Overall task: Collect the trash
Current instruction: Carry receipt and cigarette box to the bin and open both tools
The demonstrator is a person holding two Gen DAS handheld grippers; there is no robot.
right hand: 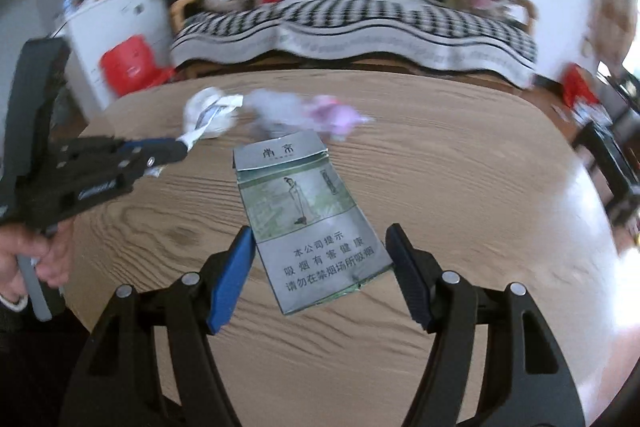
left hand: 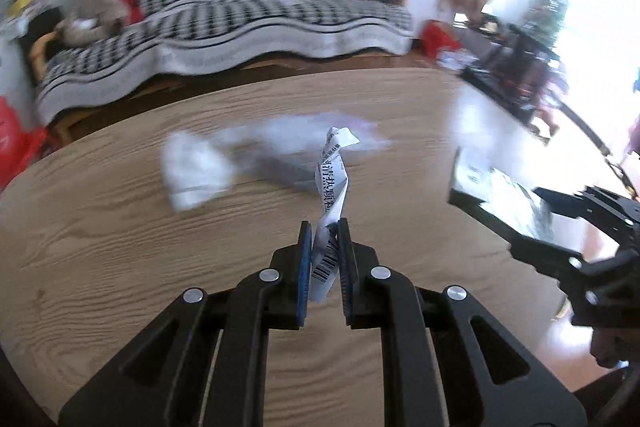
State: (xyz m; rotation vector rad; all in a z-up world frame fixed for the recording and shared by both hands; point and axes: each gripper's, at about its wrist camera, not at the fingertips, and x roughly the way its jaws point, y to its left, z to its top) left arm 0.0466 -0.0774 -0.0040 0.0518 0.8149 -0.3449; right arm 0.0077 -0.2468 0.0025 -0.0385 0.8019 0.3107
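Left wrist: bg blurred, tissue (left hand: pixel 196 173) smeared

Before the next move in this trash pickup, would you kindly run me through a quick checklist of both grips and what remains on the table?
1. Left gripper clamped on the twisted paper strip: ok.
2. Strip lifted off the wooden table: ok, it sticks up between the pads.
3. Right gripper holding the flattened cigarette pack: ok, both pads at its edges.
4. Pack firmly pinched: cannot tell.
5. Table cleared: not ok, crumpled white paper and a purple wrapper remain.
6. Trash bin in sight: not ok, none visible.
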